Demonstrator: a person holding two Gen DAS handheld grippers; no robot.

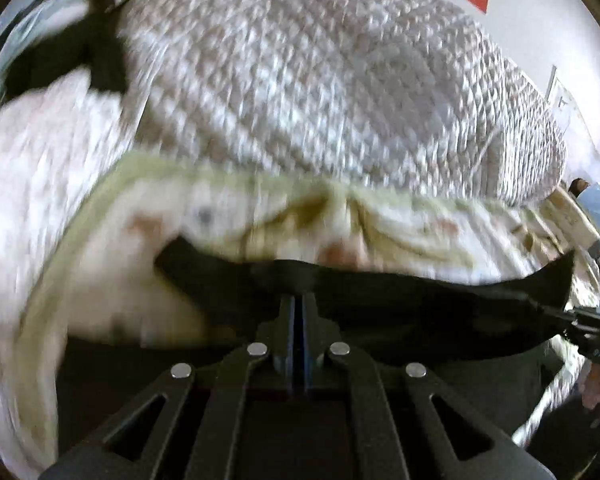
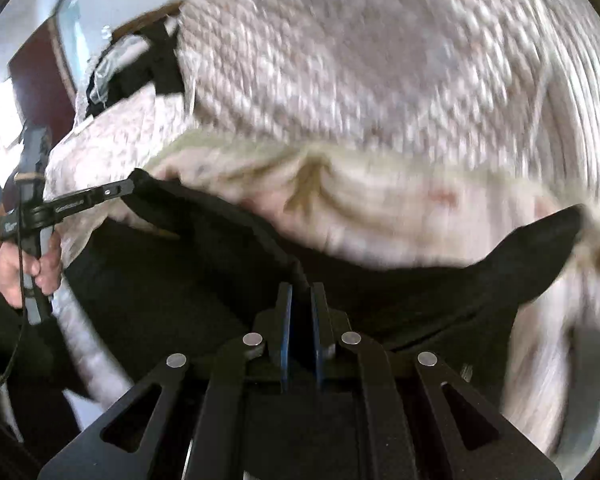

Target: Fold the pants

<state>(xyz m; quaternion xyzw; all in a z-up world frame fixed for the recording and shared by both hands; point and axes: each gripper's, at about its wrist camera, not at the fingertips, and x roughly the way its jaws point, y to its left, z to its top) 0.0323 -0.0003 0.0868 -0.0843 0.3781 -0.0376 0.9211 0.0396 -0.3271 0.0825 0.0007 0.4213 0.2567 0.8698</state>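
Note:
The black pants (image 1: 400, 300) hang stretched between both grippers above a bed. My left gripper (image 1: 299, 300) is shut on the pants' top edge, fabric spreading to both sides of it. My right gripper (image 2: 300, 292) is shut on the same black pants (image 2: 440, 292), which run left to the left gripper (image 2: 128, 188), seen pinching the far corner. In the left wrist view the right gripper (image 1: 580, 316) shows at the right edge, holding the pants' other end. Both views are motion-blurred.
A cream floral blanket (image 1: 400, 220) lies just beyond the pants. A grey-white knitted cover (image 1: 320, 80) spreads over the bed behind. A dark garment (image 1: 72, 56) lies at the far left. A white wall (image 1: 540, 20) stands behind.

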